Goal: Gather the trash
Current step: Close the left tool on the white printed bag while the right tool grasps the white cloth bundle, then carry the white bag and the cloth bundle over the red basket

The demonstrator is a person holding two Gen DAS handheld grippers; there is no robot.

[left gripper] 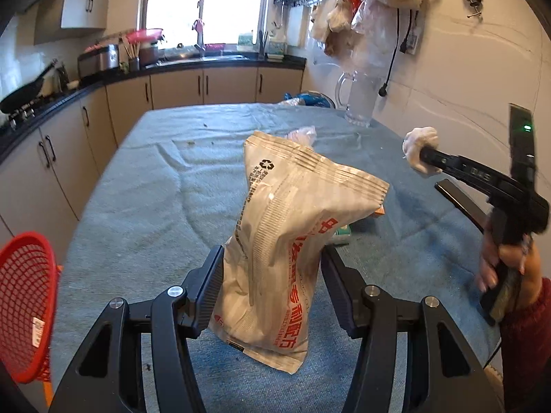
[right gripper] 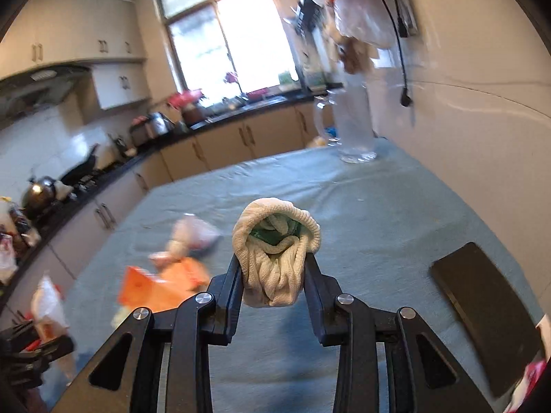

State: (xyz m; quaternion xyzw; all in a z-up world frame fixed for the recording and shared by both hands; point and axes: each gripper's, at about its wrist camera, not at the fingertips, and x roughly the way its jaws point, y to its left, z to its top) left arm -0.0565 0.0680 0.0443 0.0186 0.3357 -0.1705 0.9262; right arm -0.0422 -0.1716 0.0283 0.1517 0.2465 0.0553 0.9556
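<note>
My left gripper (left gripper: 272,268) is shut on a crumpled white snack bag with red print (left gripper: 292,227) and holds it upright above the blue-grey cloth-covered table (left gripper: 144,186). My right gripper (right gripper: 273,272) is shut on a balled white cloth wad with a green patch (right gripper: 275,247), raised over the table; in the left wrist view the wad (left gripper: 420,149) shows at the right gripper's tip. An orange wrapper (right gripper: 162,285) and a crumpled pinkish plastic bag (right gripper: 193,237) lie on the table to the left.
A red mesh basket (left gripper: 27,309) sits off the table's left front corner. A clear glass jug (left gripper: 358,99) stands at the far right by the wall. A black phone (right gripper: 489,309) lies at the right. Kitchen counters run along the left and back.
</note>
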